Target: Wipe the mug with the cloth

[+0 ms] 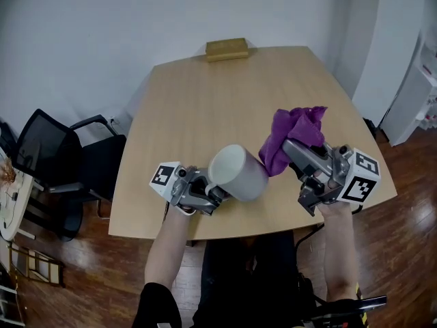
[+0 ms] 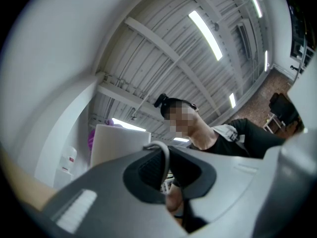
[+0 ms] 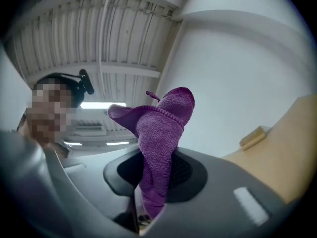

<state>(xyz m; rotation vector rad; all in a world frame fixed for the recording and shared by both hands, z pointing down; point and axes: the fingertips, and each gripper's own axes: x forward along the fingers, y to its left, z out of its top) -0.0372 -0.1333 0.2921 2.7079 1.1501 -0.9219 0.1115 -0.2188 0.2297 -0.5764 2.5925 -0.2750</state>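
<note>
Both above table (image 1: 205,101); left hand-held gripper (image 1: 216,193) pinching tilted white mug (image 1: 240,173) by handle (image 2: 163,155), right hand-held gripper (image 1: 289,149) clamping purple cloth (image 1: 295,126).

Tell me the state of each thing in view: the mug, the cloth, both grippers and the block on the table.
mug: lifted off the table, tipped on its side, held by its handle.
cloth: bunched up, held in the air close beside the mug.
left gripper: shut on the mug's handle.
right gripper: shut on the cloth.
yellow block: lying flat at the table's far edge, untouched.
</note>
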